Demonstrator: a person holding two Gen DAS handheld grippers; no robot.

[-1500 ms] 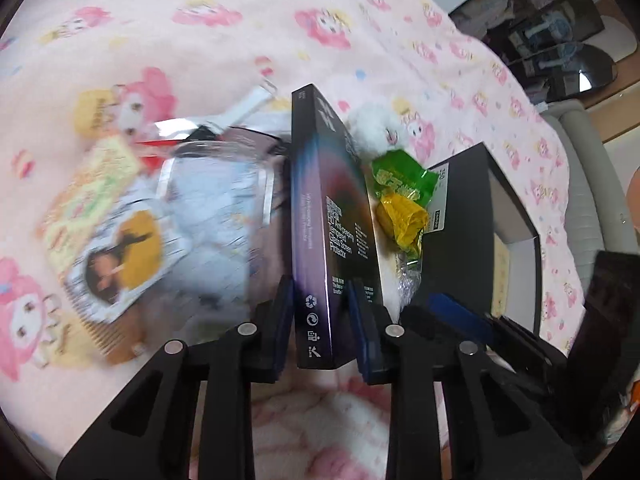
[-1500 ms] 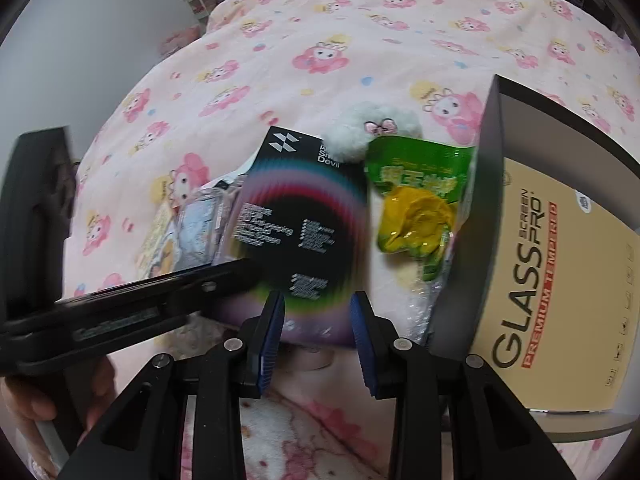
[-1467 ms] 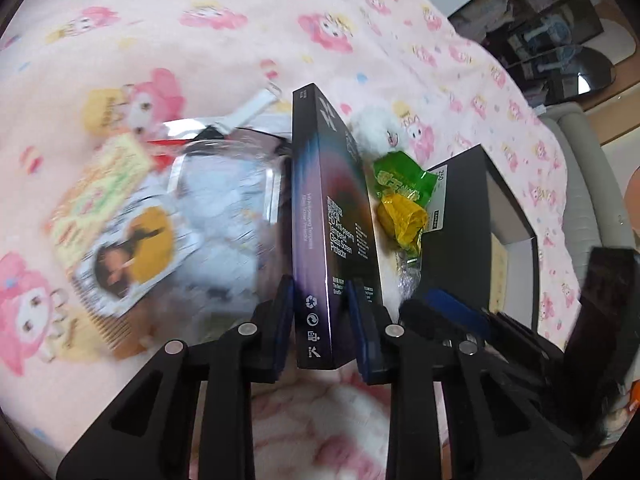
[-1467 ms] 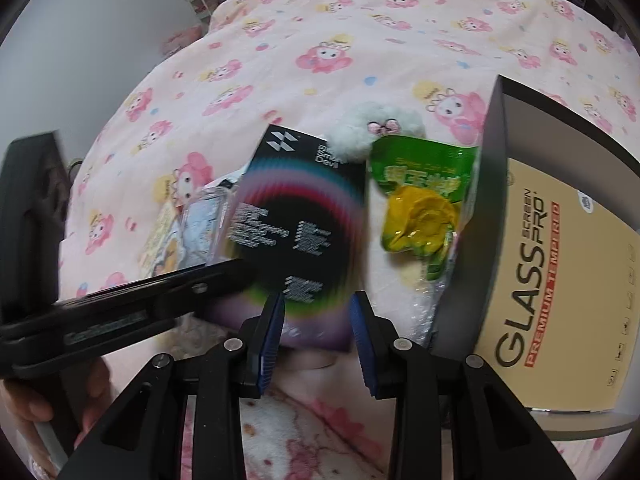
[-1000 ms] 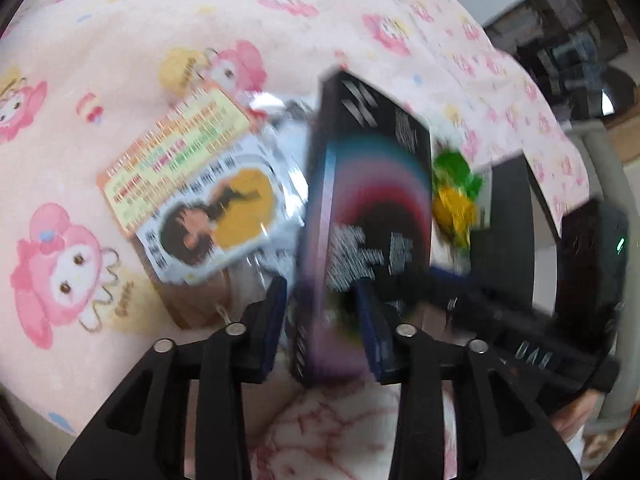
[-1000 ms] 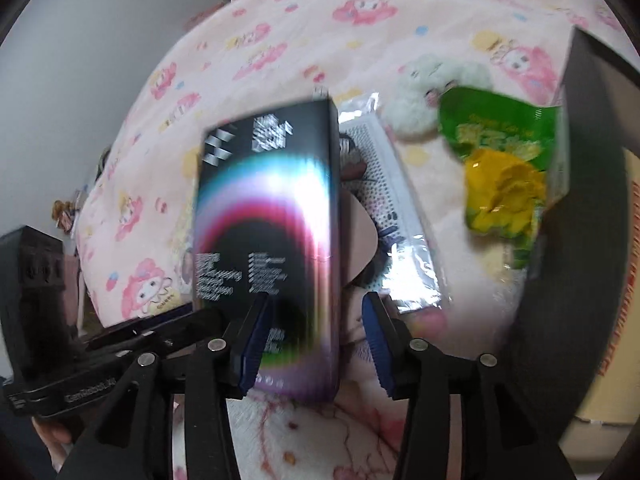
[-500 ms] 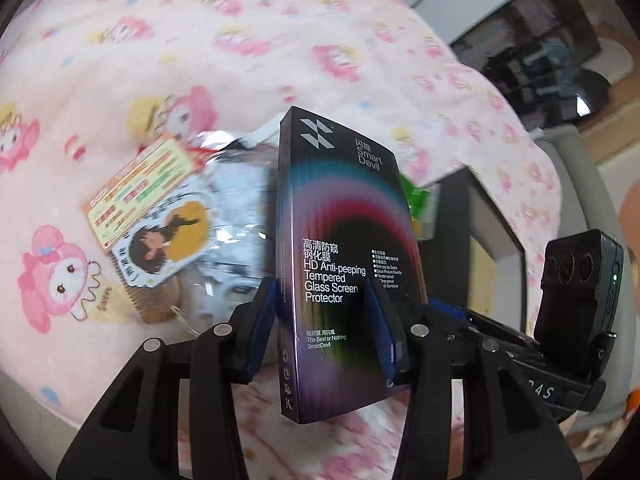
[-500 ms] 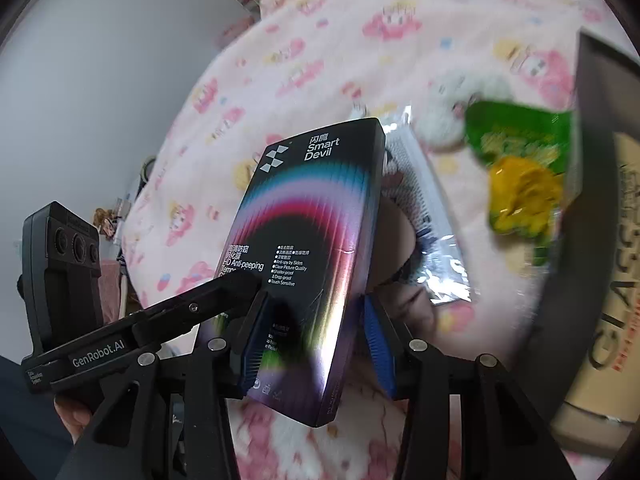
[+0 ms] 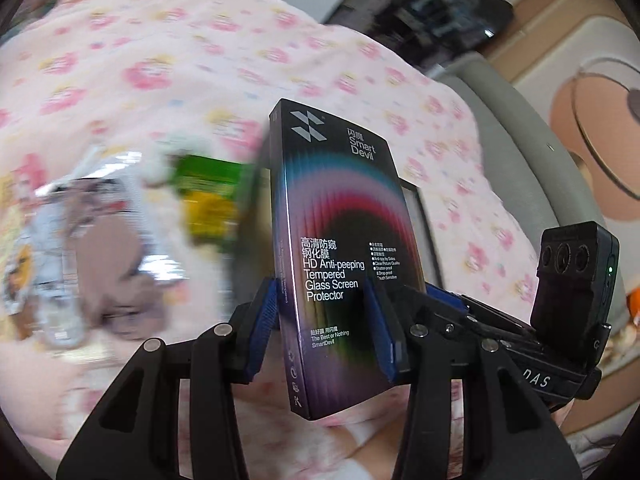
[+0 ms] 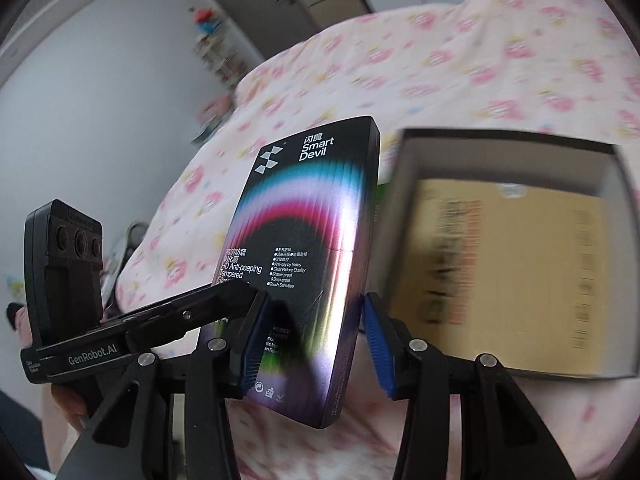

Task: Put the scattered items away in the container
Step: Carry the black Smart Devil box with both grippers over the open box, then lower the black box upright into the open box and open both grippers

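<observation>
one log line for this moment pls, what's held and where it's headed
held: screen protector box | left gripper: shut on it | right gripper: shut on it | container: open black box, beside | likely next: lower into it

Both grippers are black plastic; the left gripper [image 9: 324,332] and right gripper [image 10: 310,338] share ribbed blue pads [image 9: 262,330], silver screws and triangular cut-outs
</observation>
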